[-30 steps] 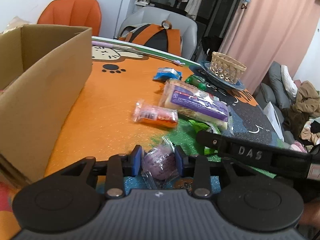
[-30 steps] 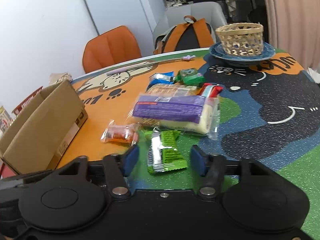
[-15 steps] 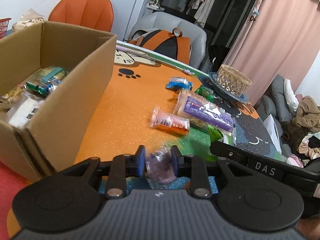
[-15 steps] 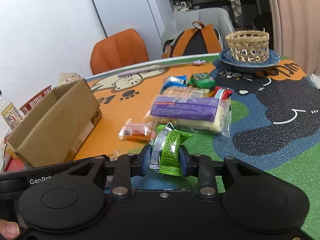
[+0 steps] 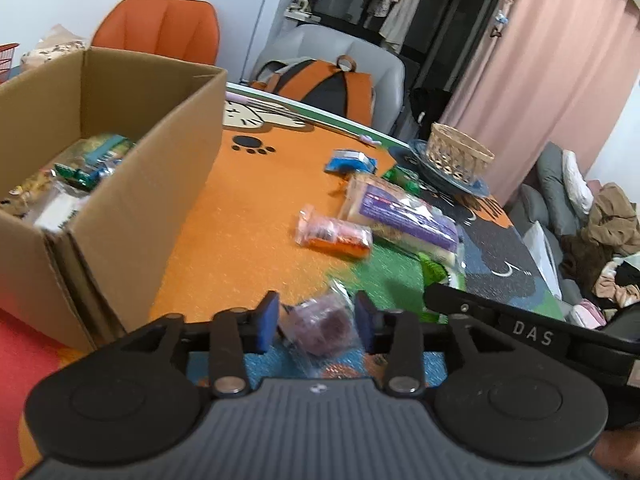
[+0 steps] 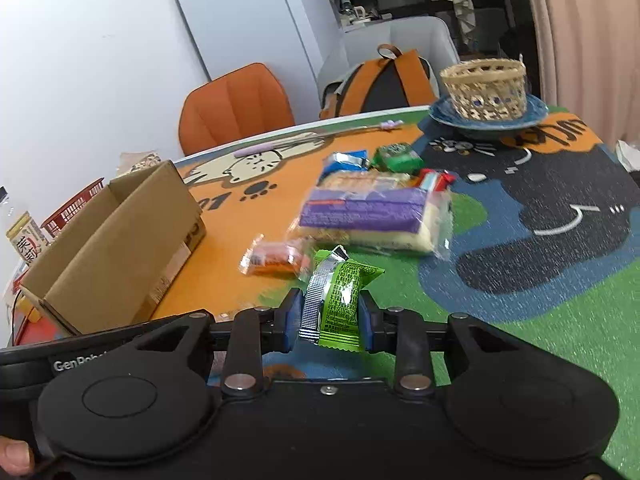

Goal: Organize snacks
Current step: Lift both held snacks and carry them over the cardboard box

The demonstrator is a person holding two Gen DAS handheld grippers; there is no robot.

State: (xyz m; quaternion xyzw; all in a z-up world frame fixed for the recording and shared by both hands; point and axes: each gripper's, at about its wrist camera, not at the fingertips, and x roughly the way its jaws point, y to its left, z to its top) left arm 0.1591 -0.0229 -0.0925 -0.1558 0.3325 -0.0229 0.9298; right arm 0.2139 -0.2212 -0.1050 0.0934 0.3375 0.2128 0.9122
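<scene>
Left wrist view: our left gripper (image 5: 316, 322) has just been opening, its jaws now slack around the purple snack (image 5: 322, 326), which could slip free short of the cardboard box (image 5: 132, 216). Our right gripper (image 6: 329, 322) pinches the green packet (image 6: 340, 300). Blur hides whether the purple wrapper touches either pad.

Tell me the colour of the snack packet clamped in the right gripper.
Bright green with a silver strip down one side: the snack packet, clearest in the right wrist view.
</scene>
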